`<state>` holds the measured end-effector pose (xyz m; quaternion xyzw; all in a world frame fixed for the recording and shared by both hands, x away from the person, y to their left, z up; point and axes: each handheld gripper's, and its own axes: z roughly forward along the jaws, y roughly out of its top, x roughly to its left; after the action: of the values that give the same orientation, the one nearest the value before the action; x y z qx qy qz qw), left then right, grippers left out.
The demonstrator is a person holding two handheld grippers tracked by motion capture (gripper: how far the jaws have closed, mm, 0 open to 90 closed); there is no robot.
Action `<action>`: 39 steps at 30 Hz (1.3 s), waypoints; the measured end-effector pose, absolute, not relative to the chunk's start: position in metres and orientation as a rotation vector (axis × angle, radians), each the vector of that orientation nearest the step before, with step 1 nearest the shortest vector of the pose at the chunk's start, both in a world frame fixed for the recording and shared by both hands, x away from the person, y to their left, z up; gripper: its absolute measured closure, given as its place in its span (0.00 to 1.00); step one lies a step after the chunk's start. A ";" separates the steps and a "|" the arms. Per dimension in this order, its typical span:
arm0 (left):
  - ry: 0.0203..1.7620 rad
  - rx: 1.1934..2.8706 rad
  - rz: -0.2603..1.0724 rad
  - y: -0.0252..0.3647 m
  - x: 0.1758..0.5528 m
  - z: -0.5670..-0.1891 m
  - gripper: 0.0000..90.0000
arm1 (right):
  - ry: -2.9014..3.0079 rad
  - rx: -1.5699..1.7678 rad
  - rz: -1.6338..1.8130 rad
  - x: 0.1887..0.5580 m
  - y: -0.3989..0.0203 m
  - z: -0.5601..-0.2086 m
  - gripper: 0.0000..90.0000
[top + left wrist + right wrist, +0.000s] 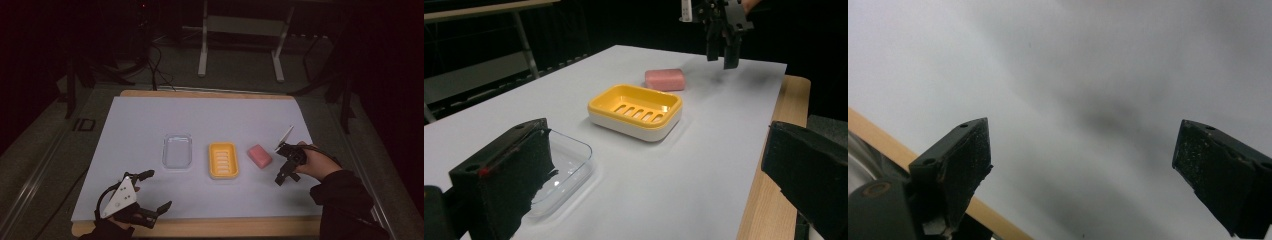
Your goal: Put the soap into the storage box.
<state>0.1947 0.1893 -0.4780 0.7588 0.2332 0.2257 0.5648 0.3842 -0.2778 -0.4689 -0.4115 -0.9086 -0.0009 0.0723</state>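
A pink soap bar (259, 155) (665, 79) lies on the white sheet (150, 120), just right of a yellow soap dish (223, 160) (635, 111) with a slotted floor. Left of that dish sits a clear plastic tray (177, 151) (566, 167). My right gripper (285, 178) (1083, 150) hovers right of the soap, tilted down over bare sheet, open and empty; the left gripper view catches it (724, 52) beyond the soap. At the near left, my left gripper (157, 191) (656, 150) stands open and empty, pointing at the tray and dish.
The sheet covers a wooden board whose edge (225, 227) (878, 135) runs along the near side. A white metal stand (240, 30) and cables (157, 65) sit on the dark floor beyond the table.
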 end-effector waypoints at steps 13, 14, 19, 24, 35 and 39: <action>0.547 1.789 0.525 0.189 0.195 -0.478 0.01 | -2.758 -1.251 -0.095 0.401 -0.257 -0.466 0.10; 0.546 1.789 0.524 0.189 0.195 -0.478 0.01 | -2.765 -1.254 -0.107 0.402 -0.256 -0.466 0.10; 0.545 1.791 0.523 0.189 0.195 -0.478 0.01 | -2.798 -1.241 -0.147 0.406 -0.249 -0.467 0.10; 0.544 1.791 0.523 0.189 0.195 -0.479 0.01 | -2.823 -1.231 -0.223 0.412 -0.242 -0.470 0.10; 0.543 1.790 0.519 0.189 0.195 -0.478 0.01 | -2.876 -1.233 -0.418 0.419 -0.232 -0.472 0.22; 0.542 1.791 0.518 0.189 0.195 -0.479 0.01 | -2.876 -1.253 -0.467 0.422 -0.230 -0.476 0.22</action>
<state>0.1951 0.1887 -0.4786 0.7613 0.2305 0.2203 0.5646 0.4221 -0.2302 -0.4759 -0.3950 -0.9067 -0.1472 -0.0151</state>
